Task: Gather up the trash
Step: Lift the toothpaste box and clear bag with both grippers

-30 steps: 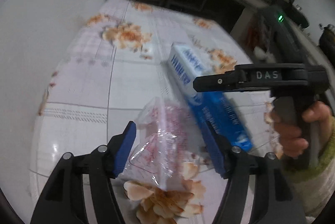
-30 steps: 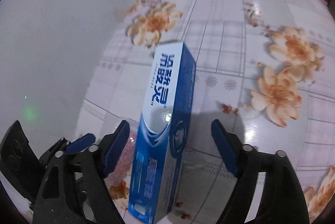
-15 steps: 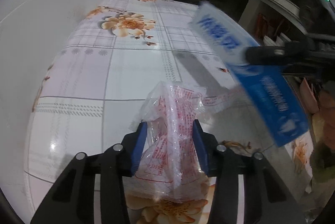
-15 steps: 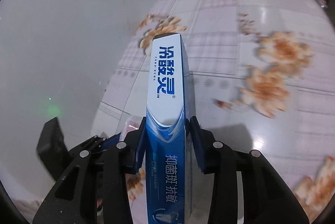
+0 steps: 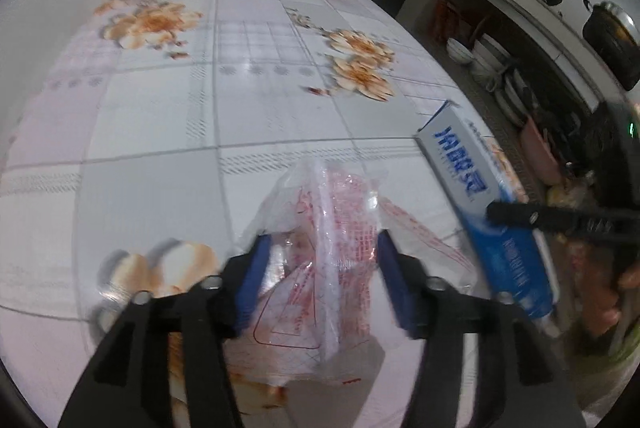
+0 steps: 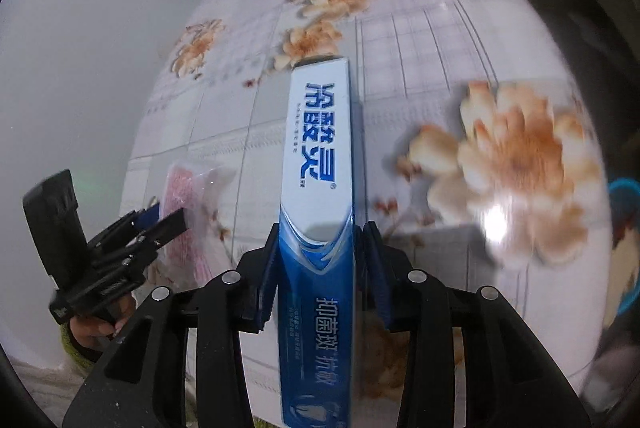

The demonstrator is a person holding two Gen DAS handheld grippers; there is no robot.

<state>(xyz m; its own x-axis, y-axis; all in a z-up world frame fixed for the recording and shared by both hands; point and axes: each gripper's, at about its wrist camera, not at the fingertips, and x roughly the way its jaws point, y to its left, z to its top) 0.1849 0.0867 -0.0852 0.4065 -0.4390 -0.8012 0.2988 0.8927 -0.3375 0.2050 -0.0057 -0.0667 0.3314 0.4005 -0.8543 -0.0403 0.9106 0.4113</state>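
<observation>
The left gripper [image 5: 320, 280] is opening its jaws around the crinkly clear plastic wrapper with red print [image 5: 320, 252], which sits between them on the flowery shiny table [image 5: 160, 115]. It should close again gently. The right gripper [image 6: 320, 268] squeezes the long blue and white toothpaste box [image 6: 318, 187] tight, lifted up; keep it steady.

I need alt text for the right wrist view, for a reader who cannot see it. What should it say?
The right tool is shut on a long blue and white toothpaste box above a glossy white tablecloth with orange flowers. At lower left, the left tool, in a hand, has a crumpled clear plastic bag with red print between its opening jaws.
</observation>
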